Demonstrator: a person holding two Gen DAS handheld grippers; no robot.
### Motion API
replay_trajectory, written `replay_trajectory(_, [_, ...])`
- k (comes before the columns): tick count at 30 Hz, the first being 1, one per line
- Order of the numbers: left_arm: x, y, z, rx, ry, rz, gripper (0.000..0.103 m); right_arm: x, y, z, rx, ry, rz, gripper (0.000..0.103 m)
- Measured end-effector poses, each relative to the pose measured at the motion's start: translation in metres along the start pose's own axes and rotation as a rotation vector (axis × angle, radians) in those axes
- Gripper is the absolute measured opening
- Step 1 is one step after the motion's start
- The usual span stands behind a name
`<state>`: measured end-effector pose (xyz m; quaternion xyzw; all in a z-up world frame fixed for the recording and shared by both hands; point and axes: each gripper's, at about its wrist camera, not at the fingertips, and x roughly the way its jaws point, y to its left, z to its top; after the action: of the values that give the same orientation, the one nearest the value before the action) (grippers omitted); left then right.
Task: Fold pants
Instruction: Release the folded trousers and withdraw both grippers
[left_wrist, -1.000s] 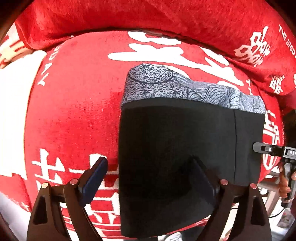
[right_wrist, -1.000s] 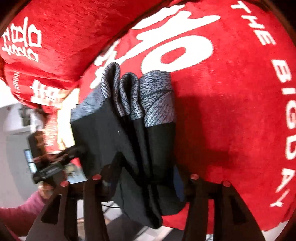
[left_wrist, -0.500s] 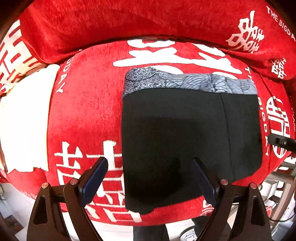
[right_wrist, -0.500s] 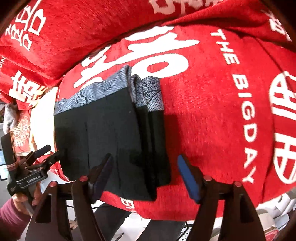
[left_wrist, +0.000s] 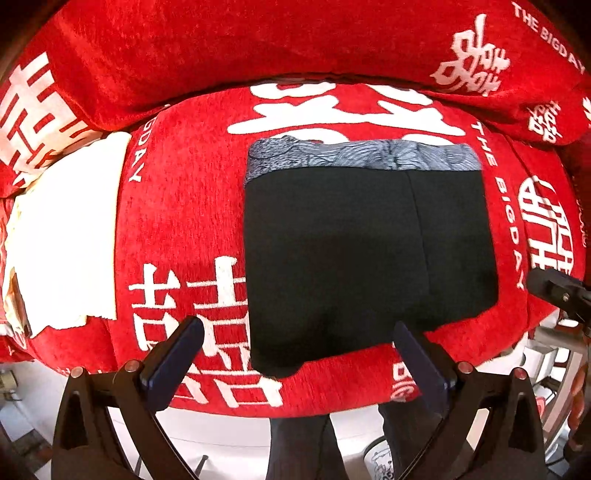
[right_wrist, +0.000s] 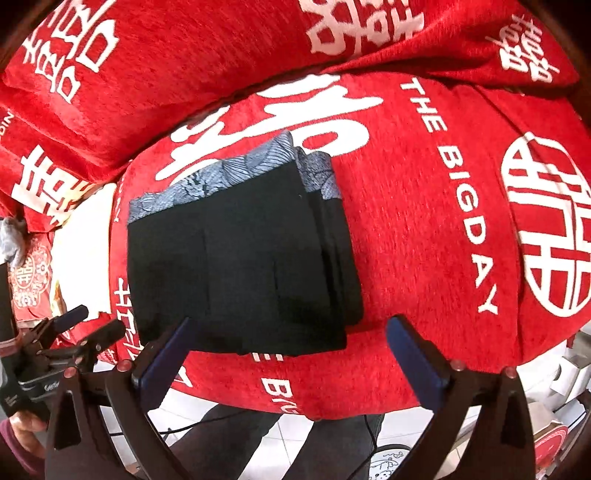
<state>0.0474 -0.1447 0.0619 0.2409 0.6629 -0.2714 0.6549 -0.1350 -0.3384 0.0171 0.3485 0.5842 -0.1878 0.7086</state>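
The black pants (left_wrist: 369, 251) with a grey patterned waistband (left_wrist: 362, 157) lie folded into a flat rectangle on the red seat cushion (left_wrist: 177, 206). My left gripper (left_wrist: 295, 328) hangs above their near edge, its jaws opening wide with nothing gripped. In the right wrist view the pants (right_wrist: 240, 258) show stacked folded layers along their right side. My right gripper (right_wrist: 290, 325) hovers over the near edge, its jaws also opening and empty. The left gripper (right_wrist: 55, 339) shows at that view's left edge, held by a hand (right_wrist: 18, 424).
A red back cushion (left_wrist: 258, 48) with white lettering rises behind the seat. A white cloth (left_wrist: 66, 240) lies on the seat at the left. Past the cushion's front edge are pale floor tiles (left_wrist: 221, 435), a person's dark-trousered legs (left_wrist: 295, 443) and a mug (left_wrist: 380, 461).
Both grippers have lifted away from the pants. The right one has let go of the folded layers and spread its jaws; the left jaws widened too. The pants now lie flat.
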Motion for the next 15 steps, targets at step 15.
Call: replay_trajectory(15, [-0.031,-0.017,-0.008,0.073,0.033,0.021,0.103,-0.027,0.032,-0.02,-0.034,0.057,-0.132,0.103])
